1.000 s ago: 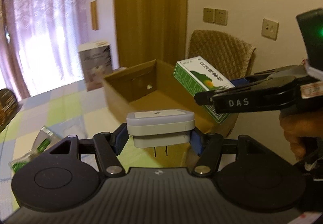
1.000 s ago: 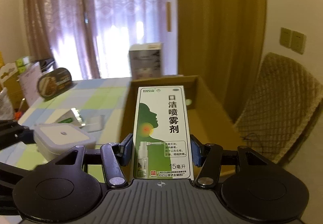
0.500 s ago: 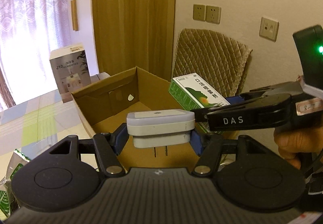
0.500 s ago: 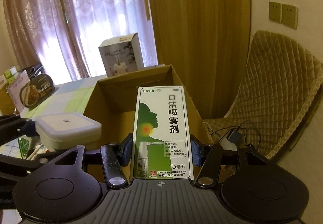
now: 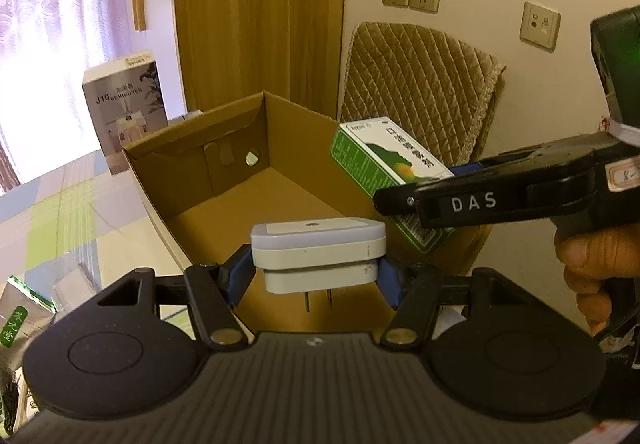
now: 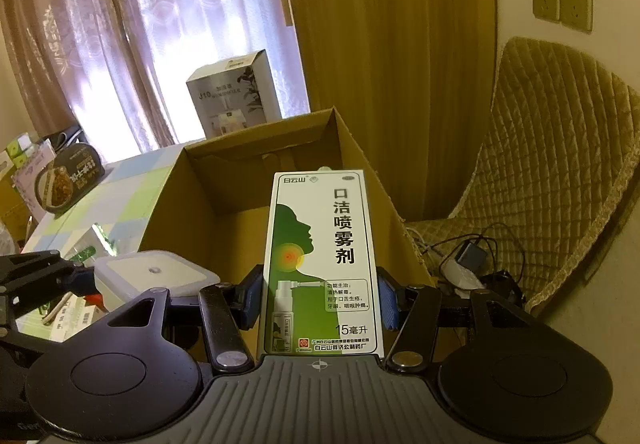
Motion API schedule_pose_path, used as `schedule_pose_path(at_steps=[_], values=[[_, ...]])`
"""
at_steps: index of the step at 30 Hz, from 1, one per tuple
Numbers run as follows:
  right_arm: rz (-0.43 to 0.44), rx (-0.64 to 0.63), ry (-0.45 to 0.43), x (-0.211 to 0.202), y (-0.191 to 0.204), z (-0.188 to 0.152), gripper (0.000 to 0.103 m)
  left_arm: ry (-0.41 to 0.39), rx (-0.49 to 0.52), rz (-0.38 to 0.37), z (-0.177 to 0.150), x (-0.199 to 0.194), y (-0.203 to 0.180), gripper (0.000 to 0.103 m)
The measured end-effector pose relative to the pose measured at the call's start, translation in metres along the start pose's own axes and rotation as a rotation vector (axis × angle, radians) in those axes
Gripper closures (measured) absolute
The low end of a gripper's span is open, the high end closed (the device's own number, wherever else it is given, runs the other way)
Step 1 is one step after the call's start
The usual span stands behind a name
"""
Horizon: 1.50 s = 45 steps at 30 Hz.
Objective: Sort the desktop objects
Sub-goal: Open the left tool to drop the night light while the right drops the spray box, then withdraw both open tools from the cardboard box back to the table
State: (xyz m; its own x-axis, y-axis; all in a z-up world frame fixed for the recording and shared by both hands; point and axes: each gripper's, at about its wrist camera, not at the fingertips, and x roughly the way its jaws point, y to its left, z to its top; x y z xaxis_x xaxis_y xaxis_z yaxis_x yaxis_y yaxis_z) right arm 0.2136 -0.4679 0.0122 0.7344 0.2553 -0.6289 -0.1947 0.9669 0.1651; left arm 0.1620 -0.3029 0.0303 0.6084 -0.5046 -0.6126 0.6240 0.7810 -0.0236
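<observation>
Left wrist view: I am seeing my left gripper [image 5: 318,276] holding a white plug-in night light [image 5: 318,250] between its blue pads [image 5: 239,276], jaws closed tight on the lower body. It is lying flat with its broad face up, its long axis running side to side across the jaws, and its two metal prongs are pointing down. It is hanging over the near edge of the open cardboard box [image 5: 224,180], which is sitting on the checked bench [image 5: 60,212] with its mouth up. From the right, my right gripper [image 5: 416,204] is reaching in level, with a hand [image 5: 596,268] wrapping its grip. It is carrying a green and white spray carton [image 5: 384,172] over the box's right wall, long axis pointing away toward the far left. A grey humidifier box [image 5: 124,112] is standing behind the cardboard box.

Right wrist view: I am looking straight along the spray carton [image 6: 322,264], printed face up, long axis running forward along the fingers. The right gripper [image 6: 320,304] is pinching its lower half, jaws closed on both long sides. Its far end is reaching over the cardboard box [image 6: 192,212] interior. At lower left the left gripper [image 6: 80,280] is holding the night light [image 6: 156,276] flat, just beside the box's near left corner.
</observation>
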Motion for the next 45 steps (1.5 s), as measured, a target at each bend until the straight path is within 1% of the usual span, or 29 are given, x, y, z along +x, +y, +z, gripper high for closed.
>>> schedule_pose_path(at_steps=[7, 14, 25, 26, 29, 40, 45], values=[[0.0, 0.001, 0.001, 0.002, -0.001, 0.001, 0.05, -0.006, 0.01, 0.014, -0.001, -0.004, 0.001, 0.041], [0.002, -0.003, 0.003, 0.002, 0.003, -0.001, 0.05, -0.034, 0.022, 0.027, -0.005, -0.022, 0.002, 0.041], [0.023, -0.03, 0.006, 0.004, 0.016, -0.001, 0.05, -0.062, -0.04, 0.058, -0.024, -0.055, 0.012, 0.041], [0.027, -0.031, 0.003, 0.004, 0.017, 0.0, 0.05, -0.064, -0.045, 0.059, -0.025, -0.057, 0.013, 0.041], [0.022, -0.027, -0.011, 0.001, 0.018, 0.002, 0.044, -0.068, -0.061, 0.065, -0.029, -0.063, 0.015, 0.041], [0.036, -0.006, -0.037, -0.022, 0.029, -0.003, 0.04, -0.065, -0.126, 0.1, -0.051, -0.088, 0.029, 0.041], [0.059, 0.004, -0.051, -0.037, 0.041, -0.013, 0.03, -0.058, -0.163, 0.133, -0.066, -0.104, 0.037, 0.041]])
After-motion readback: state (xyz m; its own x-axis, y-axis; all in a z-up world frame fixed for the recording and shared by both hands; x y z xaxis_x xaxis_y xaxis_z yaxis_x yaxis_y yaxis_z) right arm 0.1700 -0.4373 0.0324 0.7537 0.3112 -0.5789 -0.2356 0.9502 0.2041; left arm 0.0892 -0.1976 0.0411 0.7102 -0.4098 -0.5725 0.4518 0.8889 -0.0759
